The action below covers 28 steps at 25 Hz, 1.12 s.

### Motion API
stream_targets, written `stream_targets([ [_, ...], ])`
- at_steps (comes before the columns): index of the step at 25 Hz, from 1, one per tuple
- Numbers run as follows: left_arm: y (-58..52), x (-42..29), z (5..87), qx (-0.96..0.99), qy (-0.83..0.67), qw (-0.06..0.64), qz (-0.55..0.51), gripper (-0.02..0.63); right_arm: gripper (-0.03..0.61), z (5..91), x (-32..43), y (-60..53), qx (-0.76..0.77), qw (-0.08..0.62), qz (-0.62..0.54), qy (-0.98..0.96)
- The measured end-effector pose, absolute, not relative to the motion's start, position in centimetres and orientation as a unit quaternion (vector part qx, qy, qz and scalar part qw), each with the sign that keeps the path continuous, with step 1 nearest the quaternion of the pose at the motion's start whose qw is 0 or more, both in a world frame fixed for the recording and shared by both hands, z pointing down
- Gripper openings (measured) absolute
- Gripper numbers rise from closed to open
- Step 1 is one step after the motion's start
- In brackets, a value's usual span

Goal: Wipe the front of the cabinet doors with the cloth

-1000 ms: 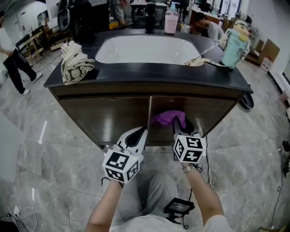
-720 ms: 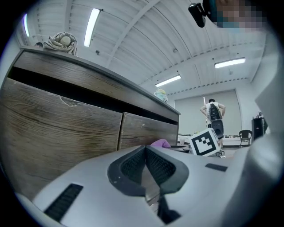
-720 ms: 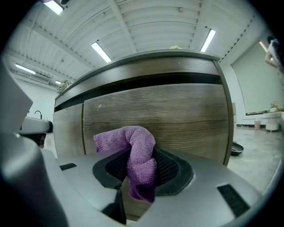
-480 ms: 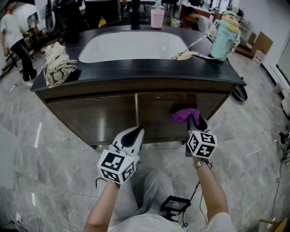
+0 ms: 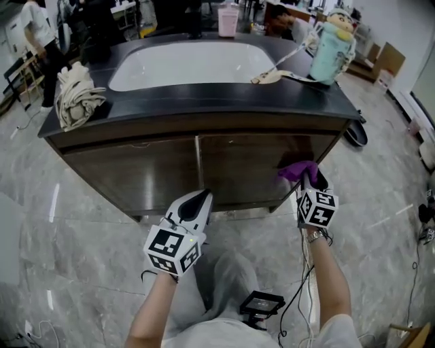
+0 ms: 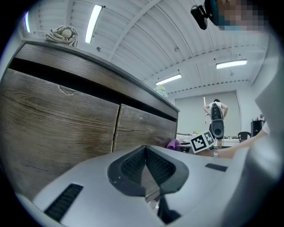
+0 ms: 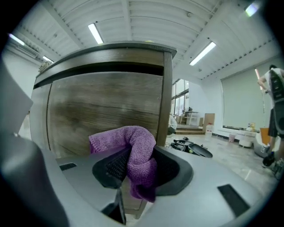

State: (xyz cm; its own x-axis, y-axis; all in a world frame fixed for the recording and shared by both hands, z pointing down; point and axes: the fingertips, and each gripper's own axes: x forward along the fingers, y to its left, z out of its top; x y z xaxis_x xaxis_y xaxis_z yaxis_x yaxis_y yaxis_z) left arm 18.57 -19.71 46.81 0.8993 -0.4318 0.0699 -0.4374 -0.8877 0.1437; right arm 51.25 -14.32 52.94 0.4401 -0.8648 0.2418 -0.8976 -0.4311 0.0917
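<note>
The purple cloth (image 5: 297,170) (image 7: 133,150) is pinched in my right gripper (image 5: 311,182) (image 7: 141,170), which is shut on it. The cloth presses against the right cabinet door (image 5: 251,170) (image 7: 102,113) near its right edge. The left cabinet door (image 5: 129,180) (image 6: 49,119) is bare brown wood. My left gripper (image 5: 194,207) (image 6: 145,166) hangs low in front of the seam between the doors, shut with nothing in it.
A dark countertop (image 5: 204,95) with a white sink (image 5: 190,64) tops the cabinet. On it lie a bundled beige cloth (image 5: 76,95), a green bottle (image 5: 329,44) and a pink cup (image 5: 227,20). Grey marble floor (image 5: 61,224) surrounds the cabinet; a person (image 5: 41,41) stands far left.
My right gripper has dragged the purple cloth rightward across the right door, from near the centre seam to the door's right edge. The left gripper has barely moved.
</note>
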Motion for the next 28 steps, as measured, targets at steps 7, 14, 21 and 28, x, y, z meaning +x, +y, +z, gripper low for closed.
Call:
stream_targets([
  [7,-20.1,17.0,46.9,0.968,-0.237,0.083,0.014,0.006,0.150,54.5,51.5,-12.7,0.852,0.096,0.108,-0.503],
  [14,-20.0,14.9,48.2,0.963,-0.253,0.094,0.019,0.006,0.152,54.9,37.0,-16.6,0.772,0.085,0.095,-0.623],
  [21,-19.2,14.3,49.0,0.961,-0.255,0.102,0.024,0.006,0.150,55.8,26.6,-21.9,0.713,0.082,0.095,-0.689],
  [28,-18.5,13.9,49.0,0.963,-0.252,0.088,0.031,0.006,0.150,57.9,23.9,-25.5,0.706,0.088,0.101,-0.695],
])
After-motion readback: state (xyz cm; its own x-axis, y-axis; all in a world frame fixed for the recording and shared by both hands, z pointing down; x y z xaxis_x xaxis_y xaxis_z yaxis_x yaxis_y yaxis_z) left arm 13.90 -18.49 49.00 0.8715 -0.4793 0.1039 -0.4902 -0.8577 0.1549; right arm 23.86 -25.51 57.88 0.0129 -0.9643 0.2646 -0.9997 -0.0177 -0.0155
